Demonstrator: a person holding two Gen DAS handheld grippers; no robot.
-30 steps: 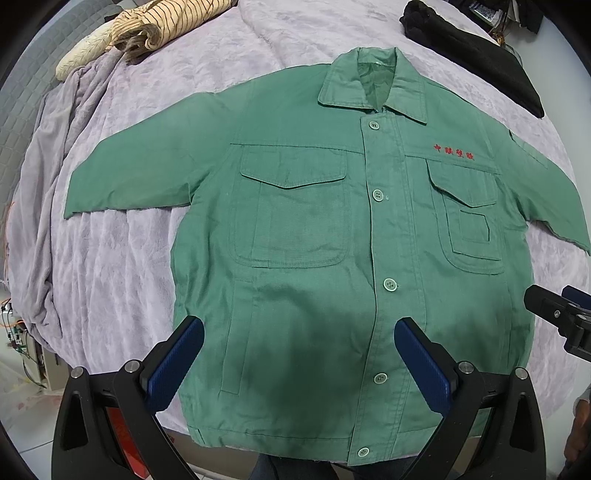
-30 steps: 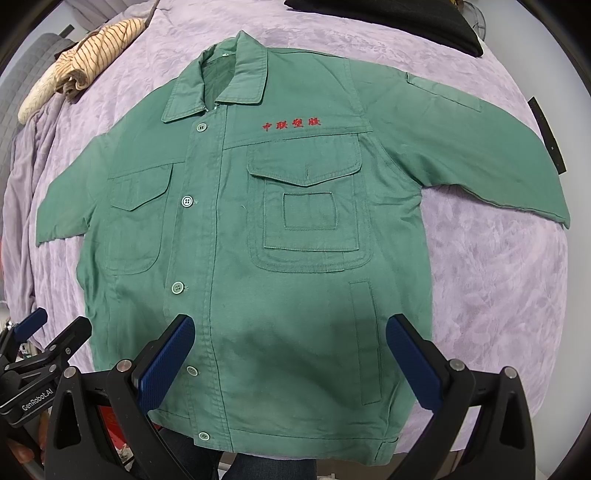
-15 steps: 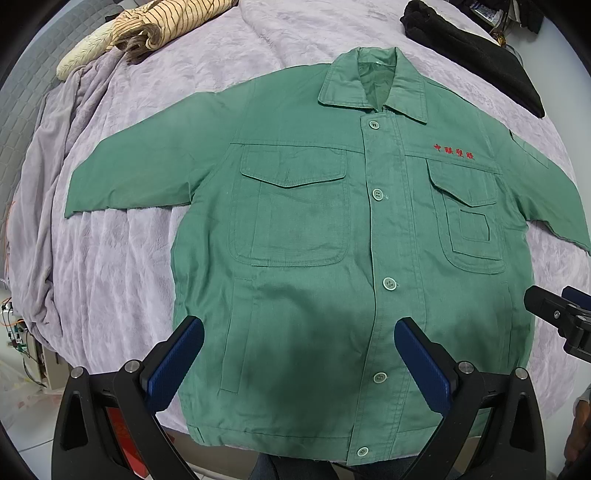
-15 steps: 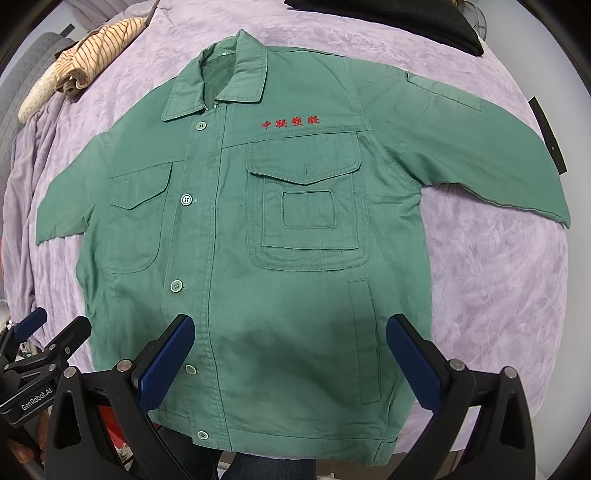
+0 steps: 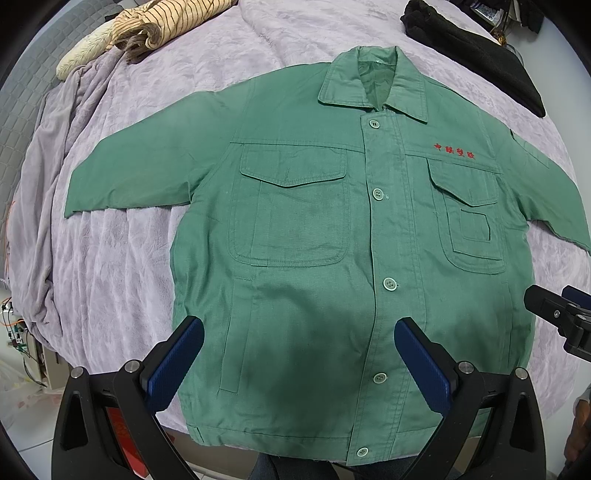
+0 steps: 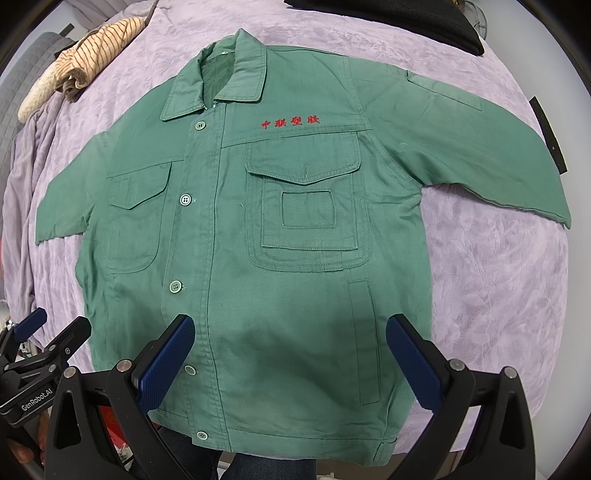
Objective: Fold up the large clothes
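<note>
A green work jacket (image 5: pixel 314 258) (image 6: pixel 266 258) lies flat and buttoned on a lilac bedspread (image 5: pixel 122 251) (image 6: pixel 491 280), front up, both sleeves spread out, red lettering on its chest. My left gripper (image 5: pixel 299 354) hovers open above the lower left half of the jacket, with nothing between its blue pads (image 5: pixel 173 362). Over the lower right half my right gripper (image 6: pixel 290 350) is open and empty too. Each gripper shows at the edge of the other's view: the right one (image 5: pixel 561 317) and the left one (image 6: pixel 40 347).
A striped beige garment (image 5: pixel 162 18) (image 6: pixel 92 51) is bundled at the bed's far left. A black garment (image 5: pixel 476 51) (image 6: pixel 399 14) lies at the far right. The near edge of the bed runs just under the jacket's hem, with floor and cables (image 5: pixel 14 325) at the left.
</note>
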